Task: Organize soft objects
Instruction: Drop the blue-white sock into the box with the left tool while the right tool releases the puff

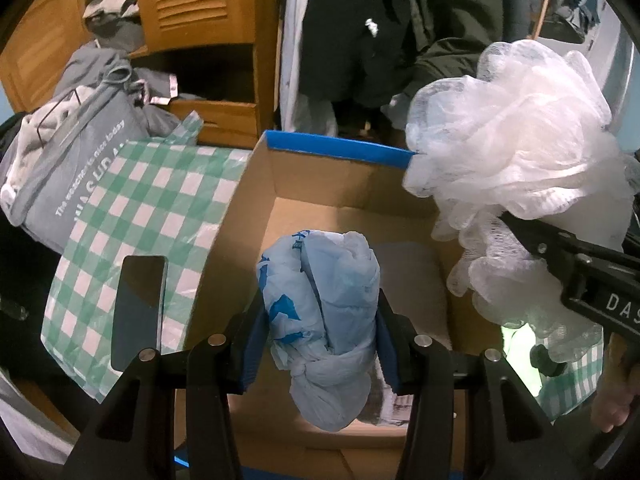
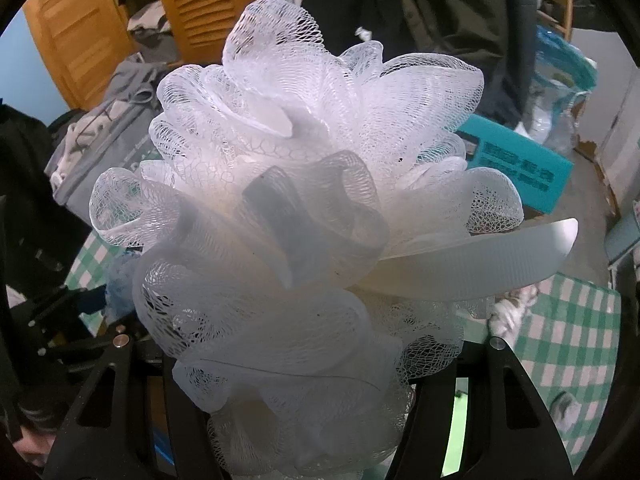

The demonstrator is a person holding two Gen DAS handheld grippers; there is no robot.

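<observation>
My left gripper (image 1: 318,320) is shut on a knotted pale blue plastic bag (image 1: 320,320), held above an open cardboard box (image 1: 256,208) with a blue rim. A white mesh bath pouf (image 1: 516,152) hangs at the right of the left wrist view, over the box's right side, clamped by my right gripper (image 1: 532,236). In the right wrist view the pouf (image 2: 304,208) fills the frame and hides the fingertips of my right gripper (image 2: 312,412); a white ribbon loop (image 2: 500,256) sticks out of it to the right.
A green-and-white checked cloth (image 1: 140,216) covers the surface left of the box, with a dark phone (image 1: 138,308) lying on it. A grey tote bag (image 1: 80,160) of clothes, a wooden cabinet (image 1: 208,32) and hanging dark clothes (image 1: 380,40) stand behind. A teal box (image 2: 520,168) lies at the right.
</observation>
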